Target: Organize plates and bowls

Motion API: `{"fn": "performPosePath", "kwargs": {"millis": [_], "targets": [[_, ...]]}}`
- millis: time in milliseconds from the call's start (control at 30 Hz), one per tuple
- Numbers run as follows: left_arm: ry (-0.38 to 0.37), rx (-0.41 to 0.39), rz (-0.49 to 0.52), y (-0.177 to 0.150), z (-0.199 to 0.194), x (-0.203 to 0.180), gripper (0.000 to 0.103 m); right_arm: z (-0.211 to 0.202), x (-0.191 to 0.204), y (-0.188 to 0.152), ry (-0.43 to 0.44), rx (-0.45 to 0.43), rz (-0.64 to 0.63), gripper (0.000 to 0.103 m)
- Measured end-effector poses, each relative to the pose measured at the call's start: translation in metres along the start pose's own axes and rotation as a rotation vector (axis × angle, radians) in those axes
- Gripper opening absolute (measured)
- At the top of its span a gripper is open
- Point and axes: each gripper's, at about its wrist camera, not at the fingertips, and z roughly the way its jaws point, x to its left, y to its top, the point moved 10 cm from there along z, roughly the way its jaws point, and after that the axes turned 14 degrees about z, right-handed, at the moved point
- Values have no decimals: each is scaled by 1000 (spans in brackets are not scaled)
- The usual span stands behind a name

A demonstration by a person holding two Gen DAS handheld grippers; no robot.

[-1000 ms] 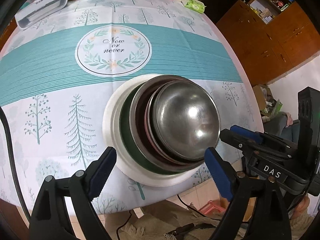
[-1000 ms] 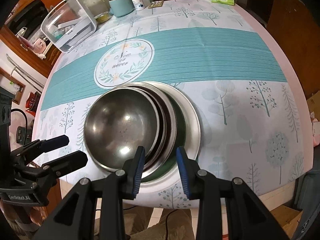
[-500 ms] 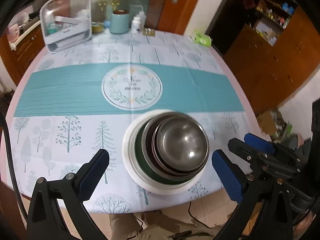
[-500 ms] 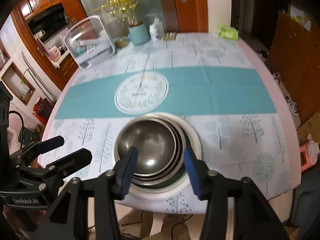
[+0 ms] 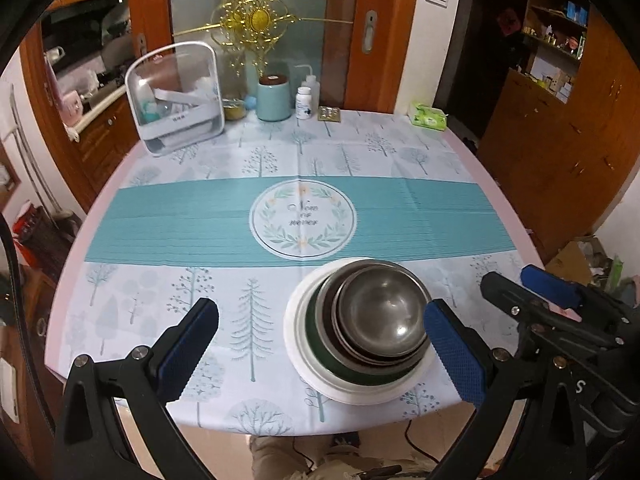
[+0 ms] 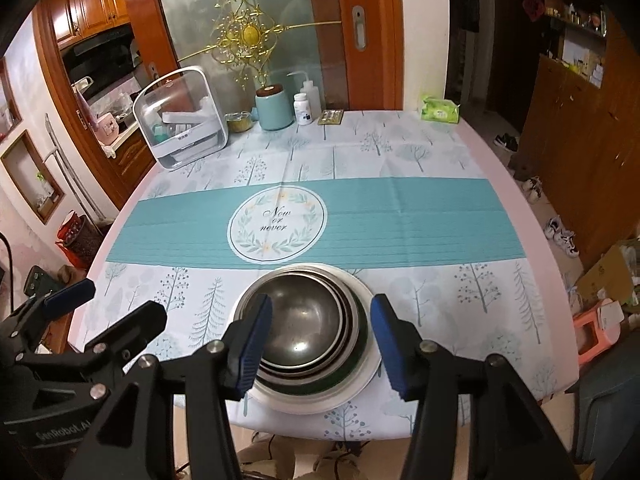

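Observation:
Several nested steel bowls [image 5: 384,312] sit in a dark green dish on a white plate [image 5: 296,344], stacked near the table's front edge. My left gripper [image 5: 320,312] hangs above and in front of the stack, wide open and touching nothing. In the right wrist view the same bowls [image 6: 308,320] and plate [image 6: 304,400] lie below my right gripper [image 6: 320,304], which is open about halfway and holds nothing. Each gripper also shows in the other's view: the right gripper [image 5: 520,292] at the right, the left gripper [image 6: 108,300] at the left.
At the table's far side stand a clear storage box [image 5: 176,96], a teal jar [image 5: 274,98], two white bottles [image 5: 306,98] and a green tissue pack [image 5: 430,117]. The tablecloth [image 5: 180,224] has a teal band. Wooden cabinets [image 5: 560,152] stand at the right.
Both grippers have risen and drawn back from the stack, which now looks smaller and lower in both views. The right jaws have spread wider; the left jaws have opened a little more.

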Motion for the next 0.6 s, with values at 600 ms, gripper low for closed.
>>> {"fn": "performPosePath", "kwargs": {"millis": [600], "targets": [[77,-19,-6,7,-7,-3,102,-7,-3,9,-14,-49,-36,52]]}}
